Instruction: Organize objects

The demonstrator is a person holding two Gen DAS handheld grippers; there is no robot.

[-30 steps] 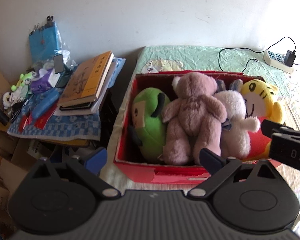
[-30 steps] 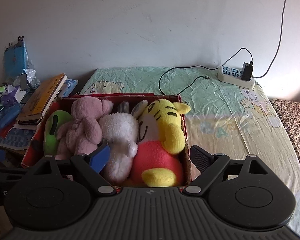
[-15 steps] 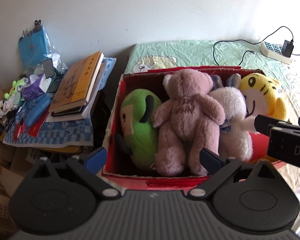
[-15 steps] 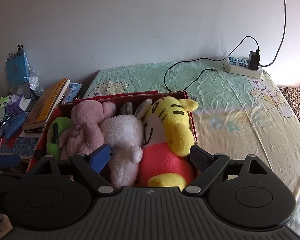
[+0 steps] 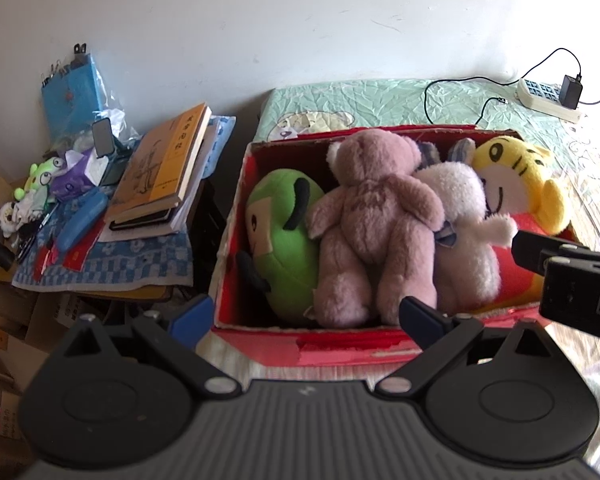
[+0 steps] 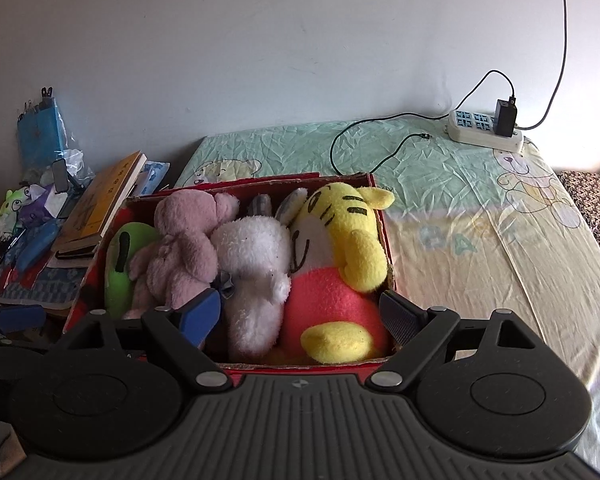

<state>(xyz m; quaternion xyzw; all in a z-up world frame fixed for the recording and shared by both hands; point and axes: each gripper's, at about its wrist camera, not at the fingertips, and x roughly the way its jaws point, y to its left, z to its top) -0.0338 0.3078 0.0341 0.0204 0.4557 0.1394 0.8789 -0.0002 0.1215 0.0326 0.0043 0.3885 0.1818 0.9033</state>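
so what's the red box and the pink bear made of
The red box looks like cardboard with a glossy red skin: torn white patches and a raw brown rim. The pink bear looks like soft matte plush: fuzzy pile, stitched seams.

Red cardboard box [image 6: 383, 227] on green-and-yellow printed bedsheet [image 6: 480, 248]. Inside, left to right, packed touching: green plush [image 6: 118, 268], pink teddy bear [image 6: 184, 248], white fluffy plush [image 6: 256, 276], yellow tiger plush [image 6: 340, 248]. Right gripper [image 6: 300, 316] spread wide, empty, at box's near edge.
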